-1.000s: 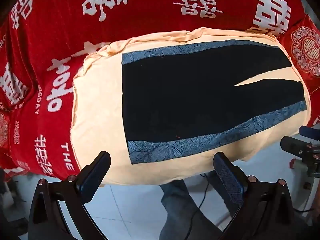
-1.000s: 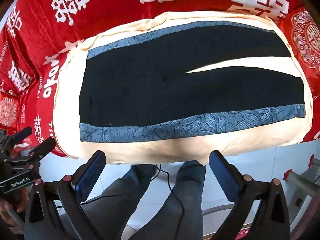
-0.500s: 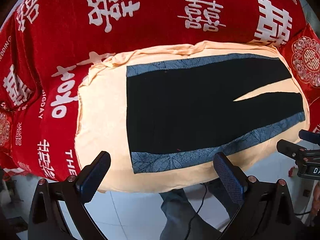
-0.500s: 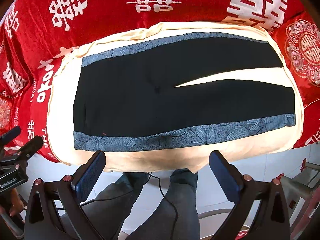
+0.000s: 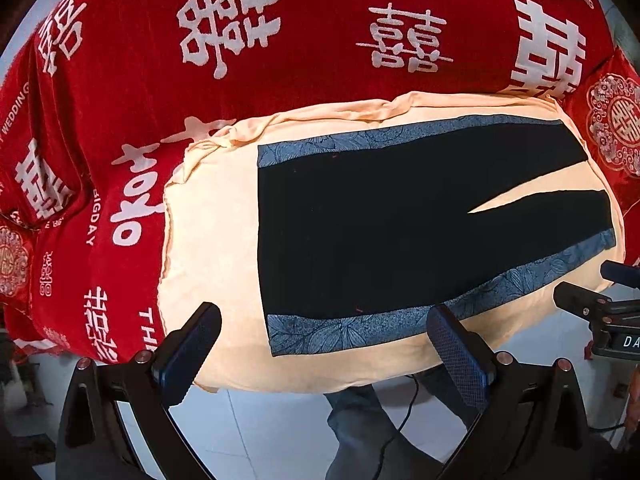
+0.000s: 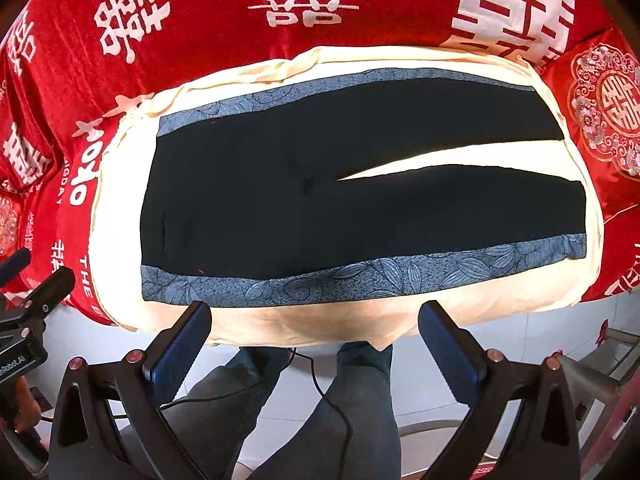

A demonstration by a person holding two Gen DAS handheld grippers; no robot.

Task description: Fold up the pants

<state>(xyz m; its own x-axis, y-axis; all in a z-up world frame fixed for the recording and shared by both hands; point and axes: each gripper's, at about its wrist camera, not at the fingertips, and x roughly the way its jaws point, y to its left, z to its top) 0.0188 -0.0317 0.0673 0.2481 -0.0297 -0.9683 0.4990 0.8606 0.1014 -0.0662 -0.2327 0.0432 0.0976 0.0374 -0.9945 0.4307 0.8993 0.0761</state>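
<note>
Black pants (image 5: 380, 224) with blue leaf-patterned side stripes lie flat on a cream cloth (image 5: 208, 240), waistband at the left, both legs pointing right with a narrow gap between them. They also show in the right wrist view (image 6: 320, 204). My left gripper (image 5: 324, 344) is open and empty, hovering off the near edge by the waist end. My right gripper (image 6: 316, 338) is open and empty, hovering off the near edge by the middle of the near leg. Each gripper shows at the edge of the other's view.
The cream cloth (image 6: 120, 216) covers a surface draped in red fabric (image 5: 280, 20) with white characters. Red cushions (image 6: 604, 108) sit at the right. White tiled floor (image 5: 260, 432) and the person's legs (image 6: 352, 408) are below the near edge.
Both grippers have drawn back and down from the pants, which now sit lower in both views. The pants have not moved. Both grippers stay open.
</note>
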